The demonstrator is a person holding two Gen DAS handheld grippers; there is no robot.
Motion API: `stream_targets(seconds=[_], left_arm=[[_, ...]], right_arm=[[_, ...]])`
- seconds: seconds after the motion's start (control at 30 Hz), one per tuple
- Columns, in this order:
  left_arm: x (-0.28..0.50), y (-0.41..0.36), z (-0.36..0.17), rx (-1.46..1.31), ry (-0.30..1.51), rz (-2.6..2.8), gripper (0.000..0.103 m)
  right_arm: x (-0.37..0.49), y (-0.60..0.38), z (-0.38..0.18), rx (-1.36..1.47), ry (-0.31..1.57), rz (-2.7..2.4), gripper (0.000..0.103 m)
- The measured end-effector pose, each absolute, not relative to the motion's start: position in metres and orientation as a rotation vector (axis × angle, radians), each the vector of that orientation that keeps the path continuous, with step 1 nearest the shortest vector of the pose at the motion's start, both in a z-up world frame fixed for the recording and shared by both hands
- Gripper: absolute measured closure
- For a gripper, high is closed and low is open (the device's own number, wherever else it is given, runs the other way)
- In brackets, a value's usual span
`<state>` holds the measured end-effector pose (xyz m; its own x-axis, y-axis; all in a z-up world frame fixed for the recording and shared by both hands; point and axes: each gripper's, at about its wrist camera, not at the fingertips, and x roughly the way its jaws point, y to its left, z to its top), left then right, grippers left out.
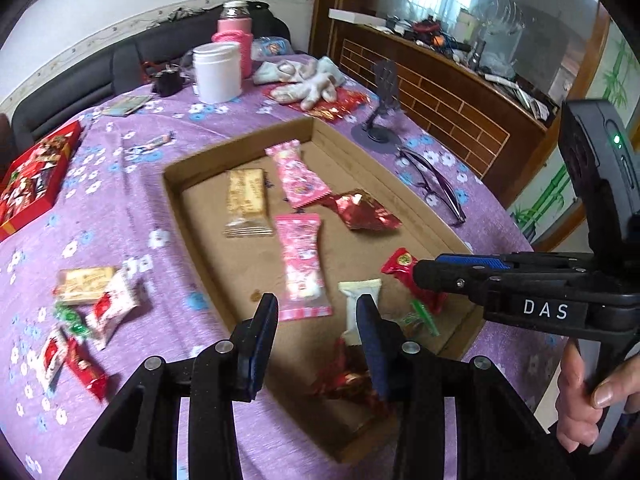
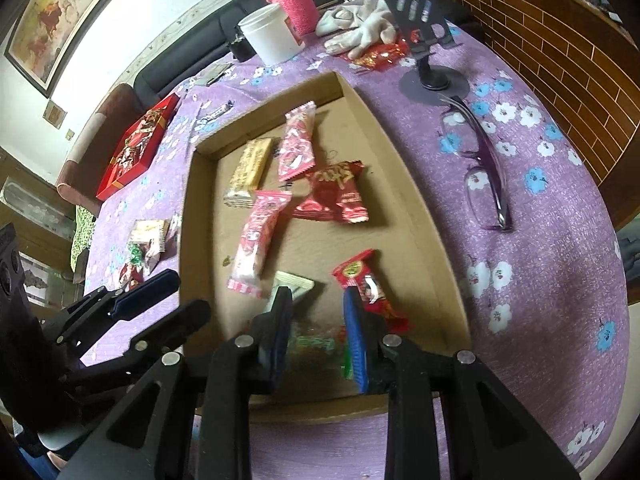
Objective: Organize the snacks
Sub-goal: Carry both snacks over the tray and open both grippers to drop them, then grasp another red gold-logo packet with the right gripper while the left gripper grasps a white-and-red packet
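Both my hand-held grippers hang over the near end of the cardboard tray point(image 1: 400, 200): the left hand-held gripper point(image 1: 318, 316) stands part open and empty, the right hand-held gripper point(image 2: 318, 312) narrowly open and empty too. Most snacks lie in the tray; a small heap of snacks point(image 1: 86, 312) waits on the desk point(image 1: 120, 216) by its left edge. Reaching for that heap, I could snag the tray wall and shift everything (the wrappers look slippery). Readable writing: "DAS" on the right gripper's body.
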<state>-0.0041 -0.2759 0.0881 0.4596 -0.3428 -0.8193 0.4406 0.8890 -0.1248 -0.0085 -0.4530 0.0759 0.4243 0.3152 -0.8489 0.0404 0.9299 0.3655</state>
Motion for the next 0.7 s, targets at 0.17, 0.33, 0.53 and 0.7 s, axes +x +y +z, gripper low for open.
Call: stream_targets(seconds=[0.17, 0.33, 0.53, 0.7], left_arm=[[-0.006, -0.245, 0.1, 0.066, 0.957, -0.451, 0.06], [-0.01, -0.212, 0.108, 0.024, 0.94, -0.416, 0.06], [-0.016, -0.165, 0.111, -0.012, 0.925, -0.346, 0.06], [-0.026, -0.113, 0.11, -0.057, 0.916, -0.266, 0.06]], right_arm=[[-0.009, -0.435, 0.081, 0.346, 1.122, 0.192, 0.078], [-0.01, -0.412, 0.085, 0.326, 1.122, 0.215, 0.077], [-0.005, -0.374, 0.087, 0.293, 1.139, 0.267, 0.073], [0.003, -0.328, 0.087, 0.237, 1.164, 0.344, 0.073]])
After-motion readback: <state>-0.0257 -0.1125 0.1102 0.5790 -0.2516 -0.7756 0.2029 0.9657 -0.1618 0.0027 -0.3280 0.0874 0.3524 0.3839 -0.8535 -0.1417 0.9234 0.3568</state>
